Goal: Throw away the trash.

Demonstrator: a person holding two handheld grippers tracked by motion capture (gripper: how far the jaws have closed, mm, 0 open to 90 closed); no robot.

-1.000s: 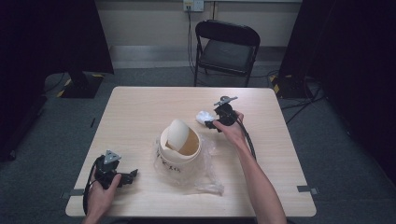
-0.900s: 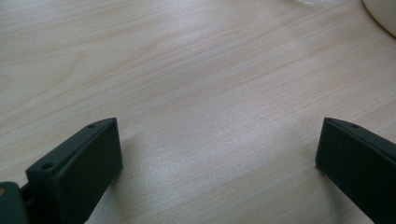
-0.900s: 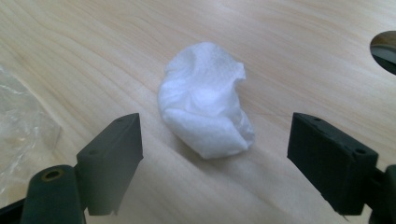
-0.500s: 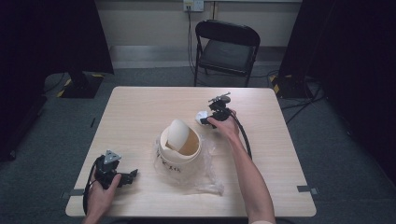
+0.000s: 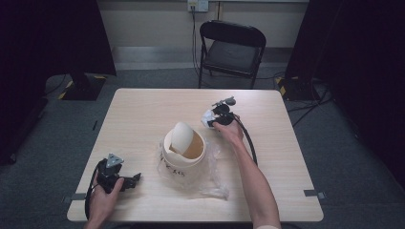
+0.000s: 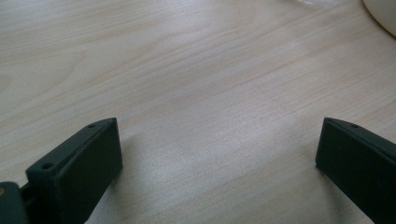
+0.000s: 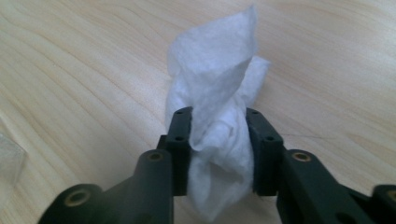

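Tissue (image 7: 212,135), crumpled and white, sits clamped in the right gripper (image 7: 218,144), whose jaws have just been closing, on the table (image 5: 143,114) beyond the bin (image 5: 184,152). At the left, the left gripper (image 6: 217,154) rests with jaws apart over bare wood.

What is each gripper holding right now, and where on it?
The right gripper, whose jaws have just been closing, pinches the crumpled white tissue across its lower middle. The left gripper stands open over bare table.
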